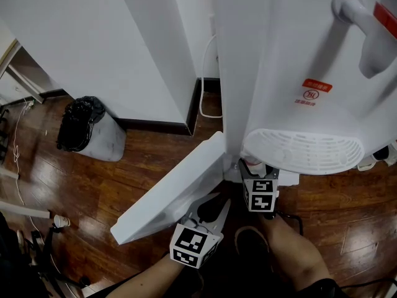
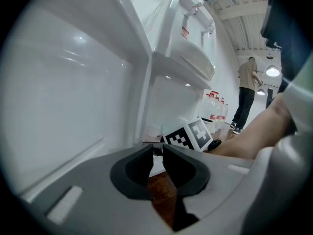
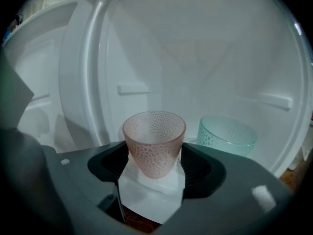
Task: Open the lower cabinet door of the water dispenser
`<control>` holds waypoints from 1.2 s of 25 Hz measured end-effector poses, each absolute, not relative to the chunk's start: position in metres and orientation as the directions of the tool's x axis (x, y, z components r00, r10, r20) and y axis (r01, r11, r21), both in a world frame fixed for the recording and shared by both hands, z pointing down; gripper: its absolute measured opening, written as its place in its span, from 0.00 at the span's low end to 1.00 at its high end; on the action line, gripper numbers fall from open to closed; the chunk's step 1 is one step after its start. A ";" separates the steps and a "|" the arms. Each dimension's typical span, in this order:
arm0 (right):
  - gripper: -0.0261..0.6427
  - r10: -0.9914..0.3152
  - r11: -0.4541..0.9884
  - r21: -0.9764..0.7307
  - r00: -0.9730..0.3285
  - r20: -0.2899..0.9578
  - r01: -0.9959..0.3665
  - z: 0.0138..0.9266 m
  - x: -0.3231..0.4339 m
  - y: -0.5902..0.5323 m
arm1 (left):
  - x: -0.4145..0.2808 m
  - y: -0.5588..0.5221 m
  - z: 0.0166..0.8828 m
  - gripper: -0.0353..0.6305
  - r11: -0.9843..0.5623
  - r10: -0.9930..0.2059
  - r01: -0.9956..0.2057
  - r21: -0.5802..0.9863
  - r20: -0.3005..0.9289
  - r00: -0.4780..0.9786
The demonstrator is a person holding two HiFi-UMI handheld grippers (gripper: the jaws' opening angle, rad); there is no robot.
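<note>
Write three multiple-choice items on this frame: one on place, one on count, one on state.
1. Where does the pink cup stand?
A. on the wood floor
B. between the jaws of the right gripper, inside the lower cabinet
C. under the taps

2. How many cups are in the cabinet?
A. one
B. two
C. four

3. The lower cabinet door is:
A. shut
B. swung open
C. taken off

Answers:
1 B: the right gripper view shows the jaws on either side of the pink cup, on the white cabinet floor.
2 B: only the pink cup and a green cup beside it show there.
3 B: in the head view the door stands angled out from the water dispenser.
</note>
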State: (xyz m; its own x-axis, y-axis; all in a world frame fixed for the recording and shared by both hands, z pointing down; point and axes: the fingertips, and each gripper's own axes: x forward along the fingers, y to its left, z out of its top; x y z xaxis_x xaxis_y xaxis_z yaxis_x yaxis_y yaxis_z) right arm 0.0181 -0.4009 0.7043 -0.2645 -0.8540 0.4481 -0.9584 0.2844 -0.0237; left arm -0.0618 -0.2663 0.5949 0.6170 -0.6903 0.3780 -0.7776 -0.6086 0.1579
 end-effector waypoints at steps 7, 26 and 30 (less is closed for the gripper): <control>0.54 -0.834 0.333 -0.024 -0.306 0.459 -0.943 0.705 0.010 -0.384 | -0.061 -0.268 0.589 0.11 -0.596 -0.702 -0.785 0.170 0.364 0.612; 0.54 -0.796 0.426 -0.079 -0.415 0.440 -0.901 0.644 0.036 -0.303 | -0.050 -0.241 0.553 0.15 -0.615 -0.696 -0.775 0.144 0.362 0.620; 0.54 -0.795 0.450 -0.092 -0.445 0.413 -0.888 0.617 0.044 -0.287 | -0.043 -0.228 0.536 0.15 -0.660 -0.679 -0.747 0.081 0.360 0.640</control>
State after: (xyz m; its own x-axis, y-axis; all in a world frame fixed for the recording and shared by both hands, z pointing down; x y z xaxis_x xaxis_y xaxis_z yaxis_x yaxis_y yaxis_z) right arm 0.0444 -0.2872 0.6167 -0.4449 -0.7948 0.4128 -0.8885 0.4497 -0.0917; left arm -0.0428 -0.2285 0.5357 0.6398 -0.6791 0.3599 -0.7466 -0.6603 0.0813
